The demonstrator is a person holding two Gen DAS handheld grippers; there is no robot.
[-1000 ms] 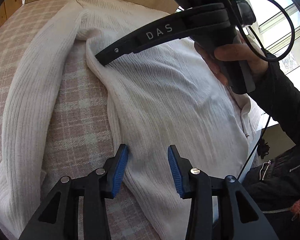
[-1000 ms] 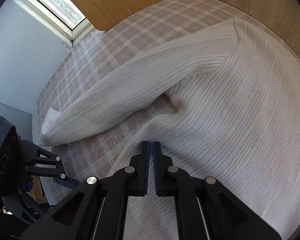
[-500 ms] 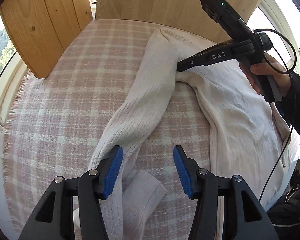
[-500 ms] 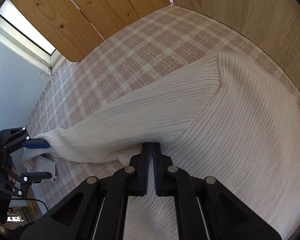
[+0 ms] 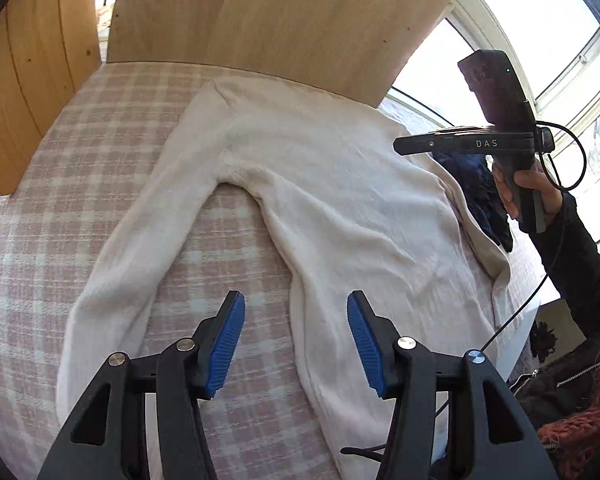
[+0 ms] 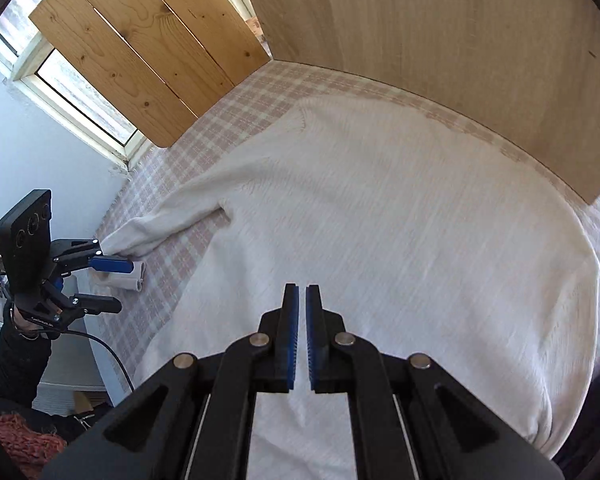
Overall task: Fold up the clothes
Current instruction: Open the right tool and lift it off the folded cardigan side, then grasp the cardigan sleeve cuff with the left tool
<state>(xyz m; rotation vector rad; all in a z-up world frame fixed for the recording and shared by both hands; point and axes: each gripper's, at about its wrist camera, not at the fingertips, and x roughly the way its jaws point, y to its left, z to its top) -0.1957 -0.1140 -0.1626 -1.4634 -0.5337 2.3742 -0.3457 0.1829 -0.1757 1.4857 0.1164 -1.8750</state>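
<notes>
A white ribbed sweater [image 5: 340, 200] lies spread on a pink checked cloth [image 5: 228, 248]; it also shows in the right wrist view [image 6: 400, 216]. One sleeve [image 5: 132, 240] runs down to the left, its cuff [image 6: 128, 280] folded back. My left gripper [image 5: 296, 336] is open and empty, hovering over the sweater's side edge and the cloth. It also shows in the right wrist view [image 6: 112, 284], beside the cuff. My right gripper [image 6: 301, 336] is shut and holds nothing, raised above the sweater body. It also shows in the left wrist view [image 5: 432, 145].
Wooden boards [image 5: 284, 20] stand along the far edge of the cloth, also in the right wrist view [image 6: 460, 40]. A dark blue garment [image 5: 480, 192] lies at the right past the sweater. Windows [image 6: 80, 84] are behind. An orange knit [image 6: 20, 436] lies below the surface's edge.
The right gripper has lifted off the sweater's armpit and pulled back to the right. The left gripper has moved right from the sleeve cuff to the sweater's side edge, still open.
</notes>
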